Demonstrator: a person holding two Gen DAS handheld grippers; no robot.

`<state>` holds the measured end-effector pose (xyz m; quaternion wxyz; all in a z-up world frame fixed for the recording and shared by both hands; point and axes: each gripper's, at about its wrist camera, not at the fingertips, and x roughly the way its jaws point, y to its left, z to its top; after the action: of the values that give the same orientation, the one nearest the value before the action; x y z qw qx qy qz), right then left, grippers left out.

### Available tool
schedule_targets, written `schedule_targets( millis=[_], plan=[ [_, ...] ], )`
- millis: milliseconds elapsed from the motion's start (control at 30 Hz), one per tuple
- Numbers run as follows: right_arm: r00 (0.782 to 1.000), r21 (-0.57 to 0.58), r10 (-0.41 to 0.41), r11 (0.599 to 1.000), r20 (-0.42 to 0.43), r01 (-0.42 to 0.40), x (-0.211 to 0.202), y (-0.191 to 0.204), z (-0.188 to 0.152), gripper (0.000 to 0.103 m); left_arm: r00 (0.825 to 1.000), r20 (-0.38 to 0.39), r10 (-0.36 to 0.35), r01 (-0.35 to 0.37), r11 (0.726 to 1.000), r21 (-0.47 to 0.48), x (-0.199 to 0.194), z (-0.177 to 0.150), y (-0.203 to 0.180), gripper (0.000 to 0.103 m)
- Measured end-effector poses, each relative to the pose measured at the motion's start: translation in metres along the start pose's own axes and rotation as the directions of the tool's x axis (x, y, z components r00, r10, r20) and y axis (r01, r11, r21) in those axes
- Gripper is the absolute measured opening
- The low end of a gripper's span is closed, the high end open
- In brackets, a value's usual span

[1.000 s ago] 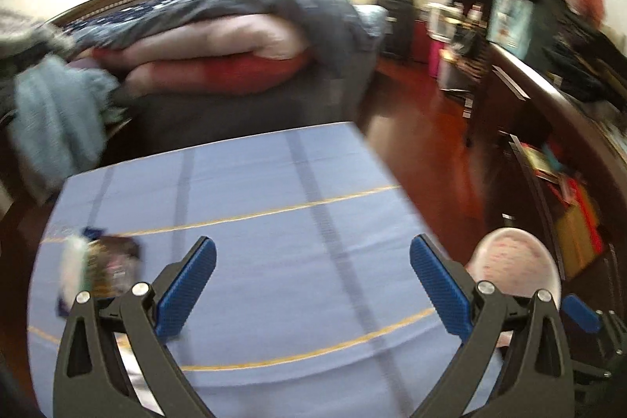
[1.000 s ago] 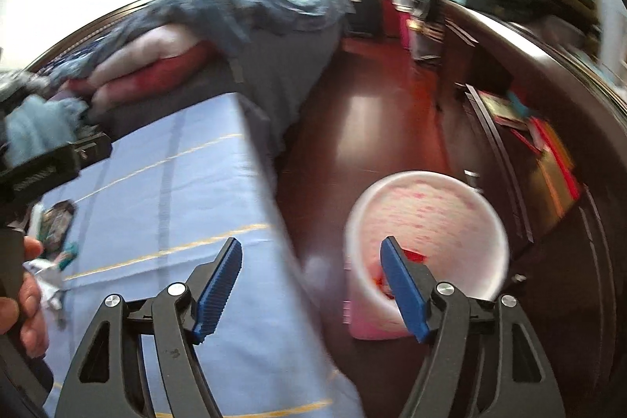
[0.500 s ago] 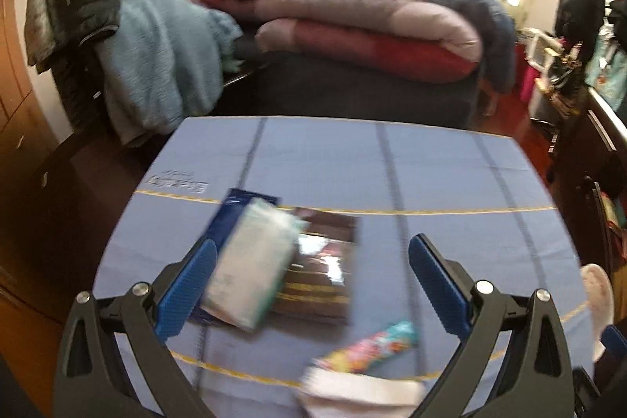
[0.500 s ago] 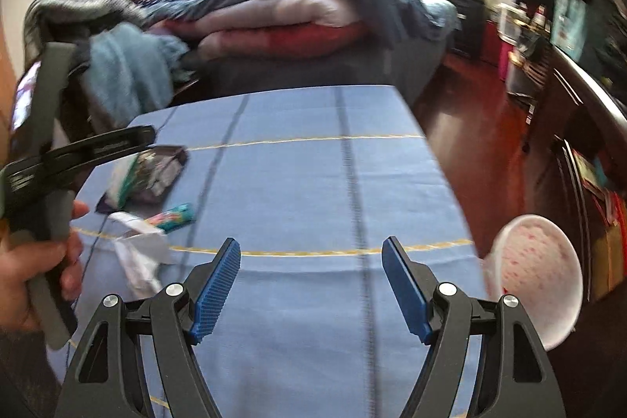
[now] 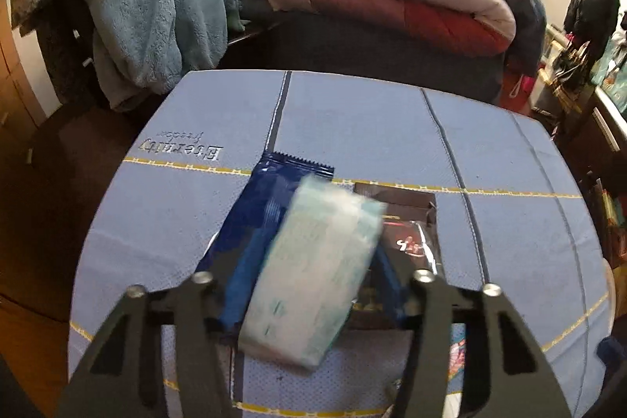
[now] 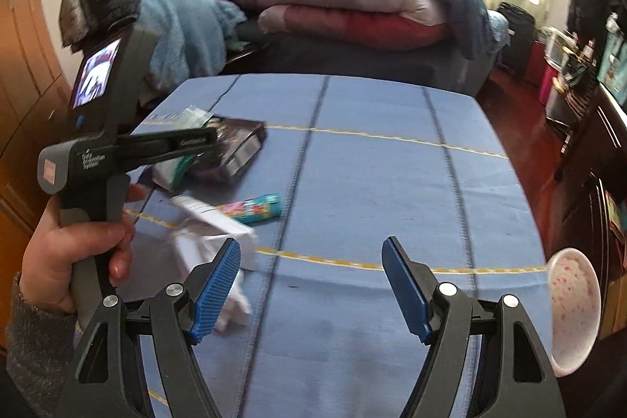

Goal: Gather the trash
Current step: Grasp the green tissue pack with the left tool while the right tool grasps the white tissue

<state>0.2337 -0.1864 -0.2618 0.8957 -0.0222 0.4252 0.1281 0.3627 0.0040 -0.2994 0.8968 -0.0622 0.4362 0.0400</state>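
My left gripper [image 5: 313, 281] is shut on a pale green and white tissue pack [image 5: 313, 273], held over a dark blue wrapper [image 5: 266, 206] and a dark brown wrapper [image 5: 407, 234] on the blue tablecloth [image 5: 352, 128]. In the right wrist view the left gripper [image 6: 196, 140] grips the pack [image 6: 172, 171] at the table's left. My right gripper [image 6: 309, 285] is open and empty above the cloth. A colourful candy tube [image 6: 254, 208] and crumpled white paper [image 6: 211, 234] lie just left of it. The pink-speckled white trash bin [image 6: 574, 304] stands off the table's right edge.
A bed with folded quilts [image 6: 352, 2] lies behind the table. A chair draped with a blue towel [image 5: 156, 18] stands at the back left. Dark furniture with clutter [image 6: 588, 112] lines the right wall over a red-brown floor.
My left gripper moved forward over the wrappers and closed on the tissue pack. My right gripper swung left from the bin toward the table's middle and stays open.
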Motion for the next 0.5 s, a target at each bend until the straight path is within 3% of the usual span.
schedule_targets(
  millis=[167,400,500],
  plan=[
    [0.998,-0.044,0.060,0.997,-0.024,-0.061,0.006,0.024,-0.005,0.075,0.998,0.037,-0.050,0.053,0.996,-0.075,-0.015,0.000,0.021,0.043],
    [0.992,-0.083,0.106,0.990,-0.069,-0.112,0.024,0.049,-0.009,0.074,0.993,0.099,-0.061,0.072,0.991,-0.114,-0.047,0.003,0.043,0.043],
    [0.989,-0.091,0.115,0.988,-0.093,-0.124,0.032,0.056,-0.011,0.065,0.992,0.111,-0.053,0.066,0.991,-0.119,-0.057,0.003,0.050,0.043]
  ],
)
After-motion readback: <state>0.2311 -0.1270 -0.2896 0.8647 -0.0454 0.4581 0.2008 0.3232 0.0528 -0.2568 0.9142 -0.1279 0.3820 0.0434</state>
